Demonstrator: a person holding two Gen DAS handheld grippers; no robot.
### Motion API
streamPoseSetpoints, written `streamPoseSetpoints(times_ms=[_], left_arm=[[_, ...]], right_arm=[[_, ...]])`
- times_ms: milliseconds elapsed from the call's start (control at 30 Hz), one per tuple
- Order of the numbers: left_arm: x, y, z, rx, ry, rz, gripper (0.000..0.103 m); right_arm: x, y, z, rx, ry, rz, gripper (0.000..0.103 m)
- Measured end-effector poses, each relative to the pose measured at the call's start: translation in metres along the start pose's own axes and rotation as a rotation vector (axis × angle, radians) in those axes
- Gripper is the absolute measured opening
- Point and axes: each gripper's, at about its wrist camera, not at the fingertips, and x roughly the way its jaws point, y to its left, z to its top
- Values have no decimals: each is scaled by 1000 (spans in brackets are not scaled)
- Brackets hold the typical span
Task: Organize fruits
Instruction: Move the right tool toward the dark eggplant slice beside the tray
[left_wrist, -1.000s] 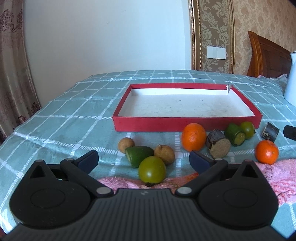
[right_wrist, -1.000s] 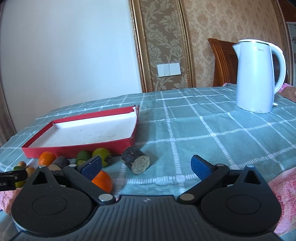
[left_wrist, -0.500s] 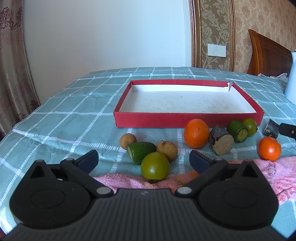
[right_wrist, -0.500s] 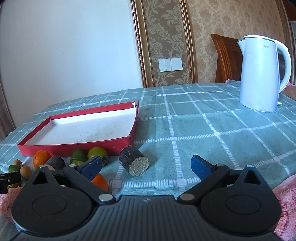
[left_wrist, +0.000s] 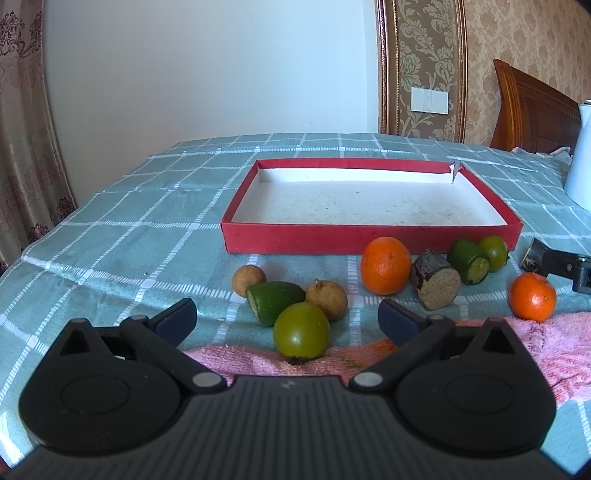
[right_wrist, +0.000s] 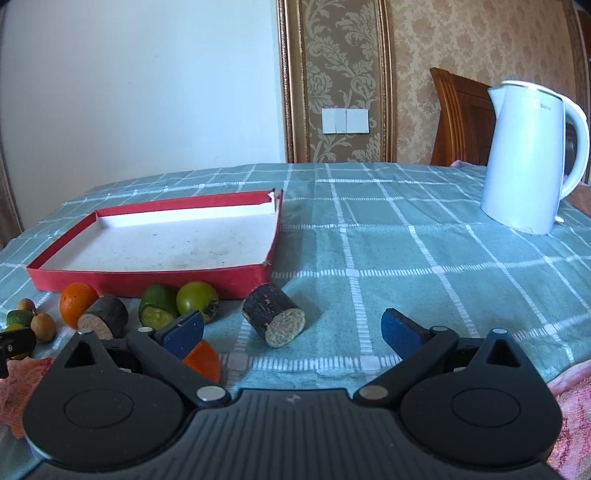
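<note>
A red tray (left_wrist: 369, 236) with a white floor lies on the checked cloth; it also shows in the right wrist view (right_wrist: 147, 275). In front of it lie several fruits: a green round fruit (left_wrist: 301, 330), a cut green piece (left_wrist: 275, 301), two brown longans (left_wrist: 327, 298), two oranges (left_wrist: 385, 265), a dark cut stub (left_wrist: 436, 284). My left gripper (left_wrist: 288, 319) is open, just behind the green round fruit. My right gripper (right_wrist: 291, 328) is open, with a dark cut stub (right_wrist: 275, 319) between and beyond its fingers. An orange (right_wrist: 203, 360) sits by its left finger.
A white kettle (right_wrist: 532, 158) stands at the right rear of the table. A pink towel (left_wrist: 535, 343) lies along the near edge. A wooden headboard (right_wrist: 461, 118) and wall stand behind. The right gripper's tip (left_wrist: 565, 264) shows at the left view's right edge.
Both grippers have drawn back and lowered slightly; the fruits and tray sit a little higher in view. Both stay open. No fruit has moved.
</note>
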Motion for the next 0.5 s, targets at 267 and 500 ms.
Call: streamPoseSetpoints(times_ms=[267,500], left_arm=[[-2,-2,0,6,2,-3,103],[-1,-1,-1,2,4,-4,103]], right_arm=[[-3,7,4,-28,-14,9,103],[-2,9,5,-41,-21,11,103]])
